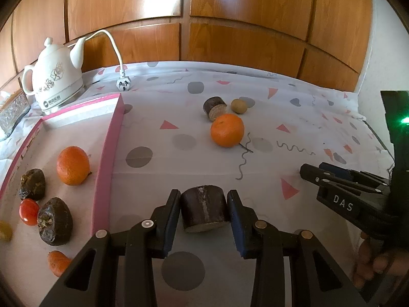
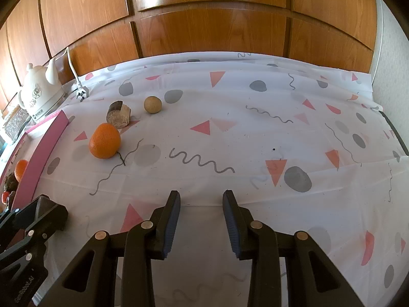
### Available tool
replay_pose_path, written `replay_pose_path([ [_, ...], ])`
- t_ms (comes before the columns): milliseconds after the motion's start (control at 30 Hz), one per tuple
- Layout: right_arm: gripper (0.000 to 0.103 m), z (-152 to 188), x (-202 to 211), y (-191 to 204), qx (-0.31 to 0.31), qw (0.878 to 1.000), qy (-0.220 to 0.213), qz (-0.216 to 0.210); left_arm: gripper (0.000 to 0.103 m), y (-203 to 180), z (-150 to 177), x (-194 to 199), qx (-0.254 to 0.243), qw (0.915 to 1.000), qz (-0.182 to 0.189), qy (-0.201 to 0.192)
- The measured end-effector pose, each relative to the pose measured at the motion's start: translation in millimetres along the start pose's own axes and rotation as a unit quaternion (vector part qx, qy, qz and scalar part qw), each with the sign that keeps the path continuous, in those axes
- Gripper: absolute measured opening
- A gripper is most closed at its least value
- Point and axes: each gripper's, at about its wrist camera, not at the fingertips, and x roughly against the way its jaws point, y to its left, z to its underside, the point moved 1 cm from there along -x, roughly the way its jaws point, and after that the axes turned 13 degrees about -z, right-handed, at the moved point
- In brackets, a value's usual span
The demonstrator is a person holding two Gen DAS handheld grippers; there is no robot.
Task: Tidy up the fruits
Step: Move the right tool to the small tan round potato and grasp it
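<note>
Jaws of left gripper [image 1: 203, 208] clamp a dark cylindrical sugarcane chunk [image 1: 204, 211]; right gripper [image 2: 200, 211] gapes, empty.

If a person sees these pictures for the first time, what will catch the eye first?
First, the dark cut cylinder piece clamped between the jaws of the left gripper, just right of the pink-edged tray. Next, the bright orange on the patterned cloth, with another orange already in the tray. The right gripper holds nothing.
</note>
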Motion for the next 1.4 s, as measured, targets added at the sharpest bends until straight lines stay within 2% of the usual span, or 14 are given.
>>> replay_pose_path([
  [33, 0.035, 0, 0, 0, 0.0, 1.0, 0.001, 0.0, 0.035, 0, 2, -5, -0.002, 0.9999, 0.001, 0.013],
  [333, 0.035, -10, -2, 2, 0.021, 1.0, 0.018, -0.01, 0.035, -3, 4, -4, -0.009, 0.9999, -0.005, -0.001],
  [633, 0.035, -61, -18, 9, 0.041, 0.998, 0.007, -0.047, 0.035, -4, 5, -6, -0.012, 0.9999, -0.006, -0.005],
  [700, 0.031, -73, -24, 14, 0.052, 0.997, 0.006, -0.051, 0.035, -4, 5, -6, -0.012, 0.9999, -0.006, -0.005],
  [933, 0.03, -101, -61, 31, 0.073, 0.994, 0.024, -0.071, 0.035, -4, 5, -6, -0.012, 0.9999, -0.005, -0.005],
  [1167, 0.03, -112, -99, 39, 0.072, 0.993, 0.055, -0.082, 0.035, -4, 4, -6, -0.012, 0.9999, -0.005, -0.006],
  [1200, 0.025, -111, -102, 39, 0.075, 0.992, 0.06, -0.076, 0.035, -4, 4, -6, -0.012, 0.9999, -0.006, -0.006],
  [1400, 0.025, -101, -93, 34, 0.079, 0.994, 0.051, -0.061, 0.035, -4, 5, -6, -0.012, 0.9999, -0.006, -0.006],
])
